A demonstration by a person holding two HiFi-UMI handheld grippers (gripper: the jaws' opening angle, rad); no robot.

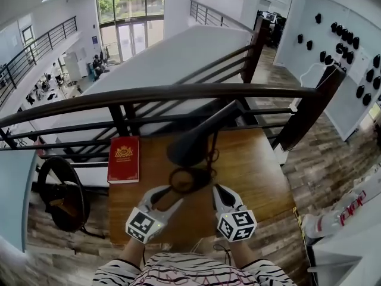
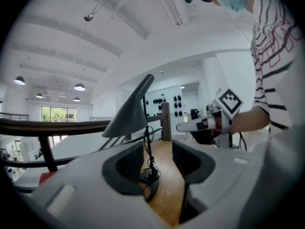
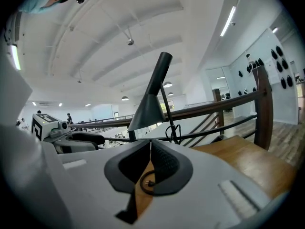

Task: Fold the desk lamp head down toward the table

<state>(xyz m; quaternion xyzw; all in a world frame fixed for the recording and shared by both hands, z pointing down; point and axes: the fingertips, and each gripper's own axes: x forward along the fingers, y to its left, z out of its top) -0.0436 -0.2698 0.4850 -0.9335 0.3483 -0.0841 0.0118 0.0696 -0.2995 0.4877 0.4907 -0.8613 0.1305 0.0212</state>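
Striped sleeves (image 1: 119, 273) fill the bottom edge of the head view, and from them both grippers reach out level over the wooden tabletop (image 1: 256, 171). The left gripper (image 1: 168, 196) sits just beside the left rim of the lamp's round base (image 1: 189, 179). In its own view the left gripper (image 2: 159, 161) has its jaws partly apart; the base and a tangle of cord (image 2: 150, 168) show in the gap, but the pads do not press on either. The right gripper (image 1: 220, 192) is just to the right of the base. Its own view shows the right gripper (image 3: 150, 149) with jaws closed tip to tip and nothing gripped (a loop of cord lies on the wood beyond them).

The lamp (image 1: 193, 139) stands near the middle of the tabletop, between the two grippers. Its dark cone head (image 3: 150, 106) is raised on a thin slanting stem (image 3: 169, 116), well above the wood, with the wide mouth facing down and to one side. A red book (image 1: 124, 158) lies at the tabletop's left edge, apart from the lamp. Behind runs a dark railing (image 1: 178, 94).
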